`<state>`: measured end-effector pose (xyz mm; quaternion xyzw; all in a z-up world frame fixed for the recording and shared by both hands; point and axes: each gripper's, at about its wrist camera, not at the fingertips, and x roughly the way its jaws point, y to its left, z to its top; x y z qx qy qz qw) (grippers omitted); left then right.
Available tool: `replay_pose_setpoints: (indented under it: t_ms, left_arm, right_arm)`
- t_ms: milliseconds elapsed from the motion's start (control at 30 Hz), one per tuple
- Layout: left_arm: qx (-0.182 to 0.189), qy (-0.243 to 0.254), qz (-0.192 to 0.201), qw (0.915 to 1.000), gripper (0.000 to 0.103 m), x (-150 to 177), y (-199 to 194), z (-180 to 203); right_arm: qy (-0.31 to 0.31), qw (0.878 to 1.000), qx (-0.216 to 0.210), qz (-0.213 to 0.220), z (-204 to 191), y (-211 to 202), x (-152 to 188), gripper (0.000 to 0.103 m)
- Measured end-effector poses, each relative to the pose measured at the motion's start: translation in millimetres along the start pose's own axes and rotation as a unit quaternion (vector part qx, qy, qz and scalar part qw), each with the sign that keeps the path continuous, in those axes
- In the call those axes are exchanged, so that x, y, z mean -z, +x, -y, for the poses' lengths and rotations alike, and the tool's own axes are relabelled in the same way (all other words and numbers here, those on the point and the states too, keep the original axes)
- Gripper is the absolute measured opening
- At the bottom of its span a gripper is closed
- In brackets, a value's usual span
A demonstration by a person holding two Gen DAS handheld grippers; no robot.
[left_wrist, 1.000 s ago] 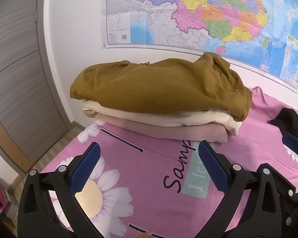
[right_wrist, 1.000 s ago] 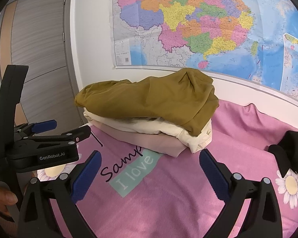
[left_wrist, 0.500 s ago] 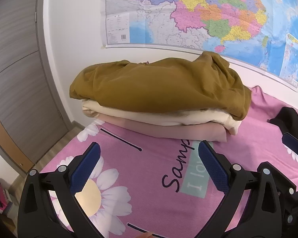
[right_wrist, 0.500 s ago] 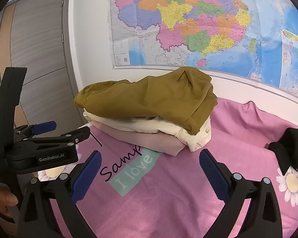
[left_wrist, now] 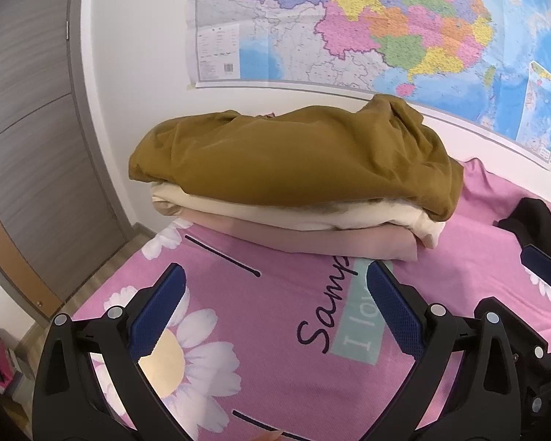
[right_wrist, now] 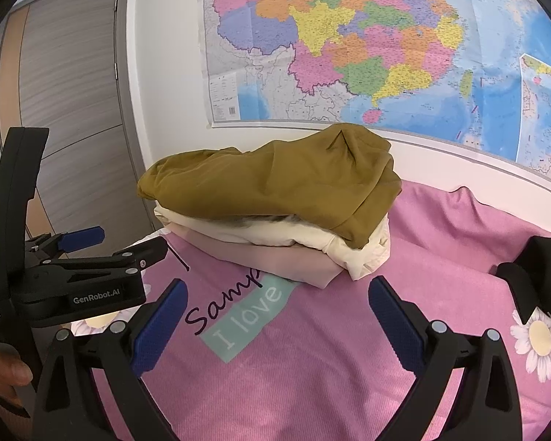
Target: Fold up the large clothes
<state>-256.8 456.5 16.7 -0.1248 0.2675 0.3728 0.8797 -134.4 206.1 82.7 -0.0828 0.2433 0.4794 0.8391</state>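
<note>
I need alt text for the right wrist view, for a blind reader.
A stack of folded clothes, mustard on top, lies on a pink floral bedspread under a wall map. The open right hand-held gripper faces it, empty.

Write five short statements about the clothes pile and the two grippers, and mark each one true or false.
1. The mustard garment lies on top of the pile. True.
2. The left gripper is clamped on the pile. False: its jaws are open and hold nothing.
3. The pink garment is at the bottom. True.
4. The pile sits on a bare wooden floor. False: it sits on a pink bedspread.
5. The right gripper is open. True.
</note>
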Motion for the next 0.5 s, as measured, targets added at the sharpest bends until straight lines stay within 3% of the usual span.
replay_pose_setpoints:
  t_ms: [500]
  left_arm:
    - [0.0, -0.016, -0.008, 0.9998, 0.097, 8.5, -2.3, 3.8]
  right_arm:
    - [0.008, 1.0, -0.002, -0.001, 2.8, -3.3, 4.8, 0.097]
